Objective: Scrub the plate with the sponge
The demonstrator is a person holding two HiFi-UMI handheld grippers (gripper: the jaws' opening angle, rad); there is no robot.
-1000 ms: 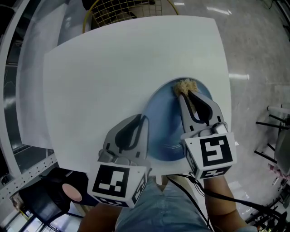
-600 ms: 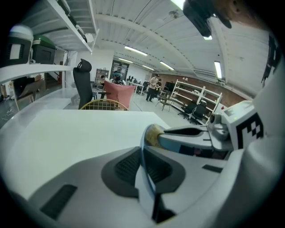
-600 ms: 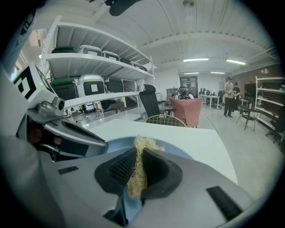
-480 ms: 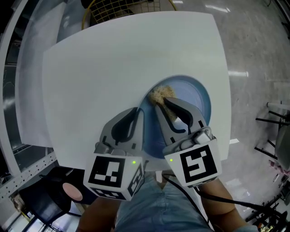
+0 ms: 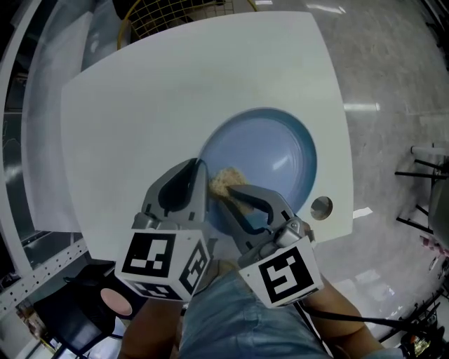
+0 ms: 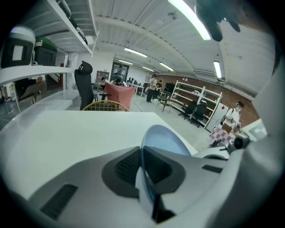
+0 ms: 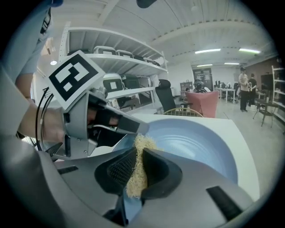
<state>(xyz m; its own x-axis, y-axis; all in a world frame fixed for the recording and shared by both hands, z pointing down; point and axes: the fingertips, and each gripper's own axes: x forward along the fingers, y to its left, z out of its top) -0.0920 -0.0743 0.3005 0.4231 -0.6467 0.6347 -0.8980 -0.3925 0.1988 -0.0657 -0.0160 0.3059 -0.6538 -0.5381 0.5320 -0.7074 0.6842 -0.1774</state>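
Head view | my left gripper point(image 5: 199, 168) clamps the near-left rim of the round pale-blue plate point(image 5: 277, 151) on the white table point(image 5: 140, 105); my right gripper point(image 5: 232, 191) pinches the tan fibrous sponge point(image 5: 224, 179) on the plate beside it | bare plate lies ahead-right

I see a white table point(image 5: 175, 91) filling most of the head view, with a small round metal-rimmed hole point(image 5: 321, 207) near its lower right edge. A yellow-rimmed wire basket point(image 5: 175, 15) shows at the top of the frame, and glossy grey floor point(image 5: 400, 91) runs down the right. In the left gripper view, a black office chair point(image 6: 84, 84) stands at upper left beside a pink armchair point(image 6: 121, 94), with open shelving point(image 6: 193, 100) at mid right.
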